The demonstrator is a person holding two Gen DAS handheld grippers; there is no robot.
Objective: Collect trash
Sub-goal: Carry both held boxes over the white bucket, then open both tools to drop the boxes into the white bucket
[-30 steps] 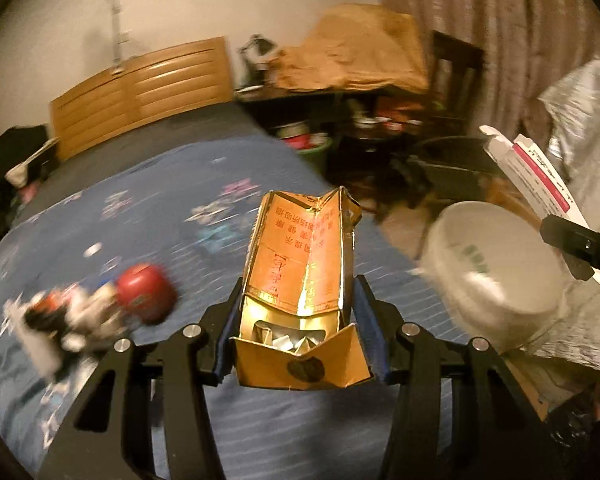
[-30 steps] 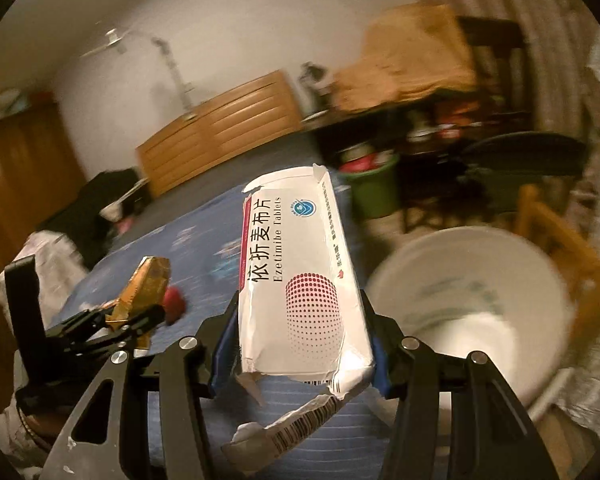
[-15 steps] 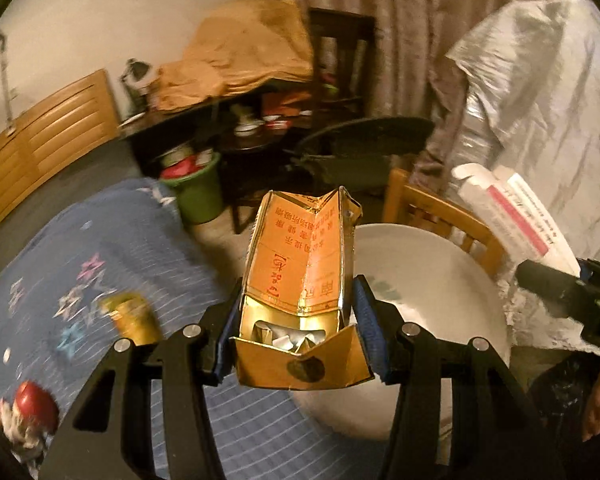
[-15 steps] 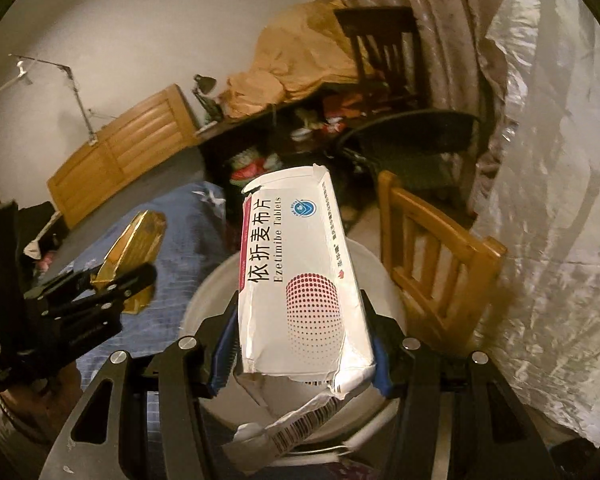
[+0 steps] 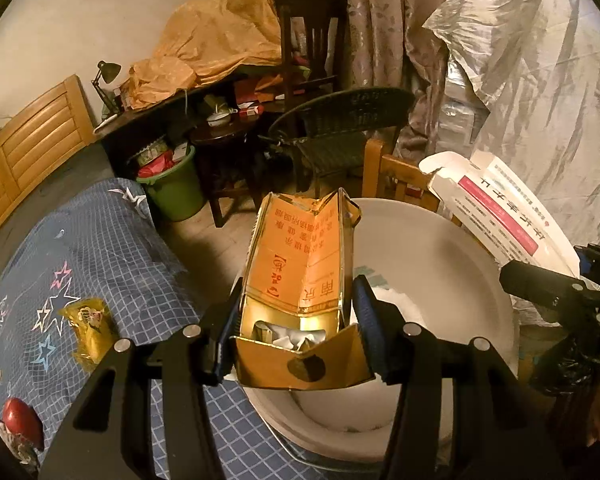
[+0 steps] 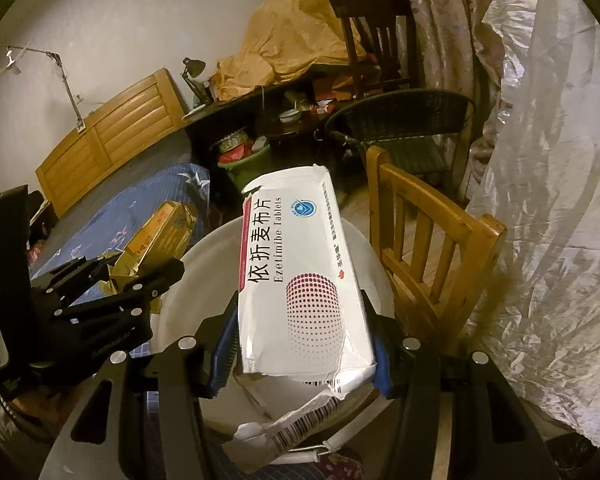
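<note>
Left wrist view: the left gripper [image 5: 300,320] is seen clamped on a gold and orange carton [image 5: 304,280], its open near end showing crumpled scraps inside. The carton is held above the near rim of a white bucket [image 5: 440,248], which is partly hidden by it. To the left, a yellow wrapper [image 5: 88,328] and a red round object [image 5: 20,416] are left on the blue checked bedspread [image 5: 100,248]. A green bin [image 5: 176,188], a dark wicker chair [image 5: 340,128] and a wooden chair [image 5: 396,180] are crowded behind the bucket. At the right, the white tablet box [image 5: 500,208] is seen over the bucket's far rim.

Right wrist view: the right gripper [image 6: 304,344] is closed on the white tablet box [image 6: 300,272], whose torn flap hangs down at the near end. Most of the white bucket [image 6: 196,280] is blocked by the box. The left gripper [image 6: 140,276] with the carton [image 6: 156,236] is seen at the left, apparently over the bucket's edge. The wooden chair [image 6: 428,248] stands just beside the bucket, with silvery sheeting [image 6: 540,200] beyond.
</note>
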